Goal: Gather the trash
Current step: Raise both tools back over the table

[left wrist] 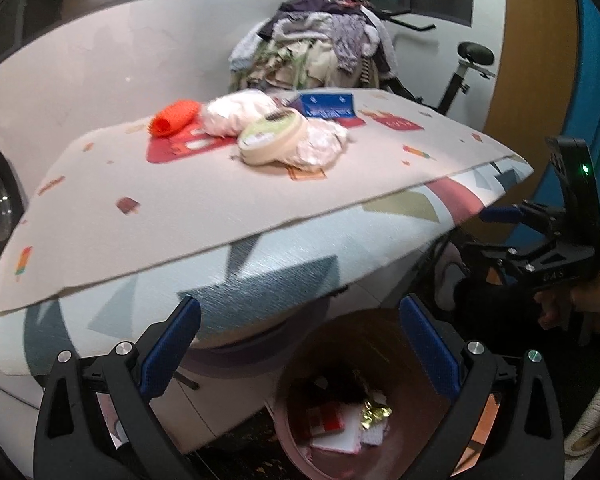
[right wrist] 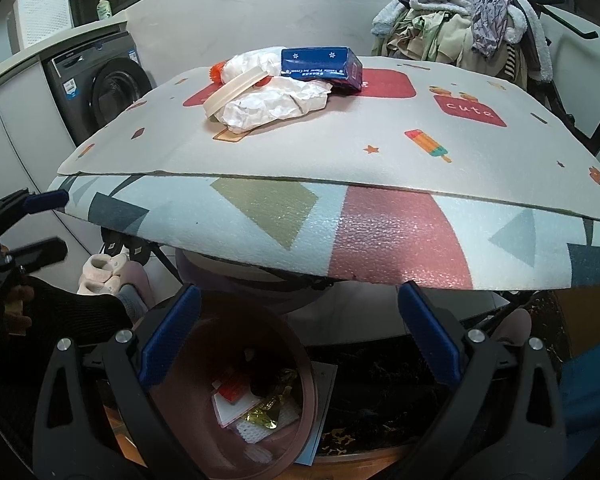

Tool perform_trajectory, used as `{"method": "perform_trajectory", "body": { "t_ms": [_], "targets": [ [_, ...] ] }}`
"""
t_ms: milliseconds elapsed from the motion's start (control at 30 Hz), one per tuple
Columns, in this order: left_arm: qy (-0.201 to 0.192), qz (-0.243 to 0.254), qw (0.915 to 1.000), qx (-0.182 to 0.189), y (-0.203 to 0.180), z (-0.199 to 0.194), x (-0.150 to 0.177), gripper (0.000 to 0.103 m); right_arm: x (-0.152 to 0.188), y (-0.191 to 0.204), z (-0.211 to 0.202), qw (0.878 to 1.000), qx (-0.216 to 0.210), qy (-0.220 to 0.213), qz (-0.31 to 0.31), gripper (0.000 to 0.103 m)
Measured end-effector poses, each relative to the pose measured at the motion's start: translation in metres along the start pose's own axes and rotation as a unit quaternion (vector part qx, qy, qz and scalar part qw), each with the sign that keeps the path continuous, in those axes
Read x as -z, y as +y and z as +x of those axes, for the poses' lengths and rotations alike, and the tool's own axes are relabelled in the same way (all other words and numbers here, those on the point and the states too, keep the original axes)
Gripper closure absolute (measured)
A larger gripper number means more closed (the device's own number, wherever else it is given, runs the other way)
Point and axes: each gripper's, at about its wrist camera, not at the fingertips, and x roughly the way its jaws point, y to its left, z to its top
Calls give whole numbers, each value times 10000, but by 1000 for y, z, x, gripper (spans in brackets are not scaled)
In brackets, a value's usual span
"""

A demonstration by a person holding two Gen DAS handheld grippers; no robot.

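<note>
1. Both tools hang low in front of the table, which is covered by a pale mat printed with ice lollies. The left tool is spread wide with nothing in it, and the right tool is just as wide and just as empty.
2. The trash sits in a heap near the table's far side: crumpled white paper, a round cream tub, a dark blue carton and an orange mesh roll, all touching or overlapping.
3. Below the table edge stands the round brown bin, with wrappers already lying inside it.
4. Risk: the tub leans on the paper, so pulling the paper could roll it off the table.
5. Risk: the bin is partly tucked under the overhang, so a drop could miss it.
</note>
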Motion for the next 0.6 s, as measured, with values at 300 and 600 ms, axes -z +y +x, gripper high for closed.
{"method": "perform_trajectory", "body": {
  "t_ms": [300,600],
  "targets": [
    [-468,-329,9969,-533,23,-17,-7,6,-8,-6,-9,9994,-100,-176,290,6],
    [-600,-729,9927,-745,63,-29,-30,6,-40,-13,-12,9978,-400,-214,491,6]
  ]
}}
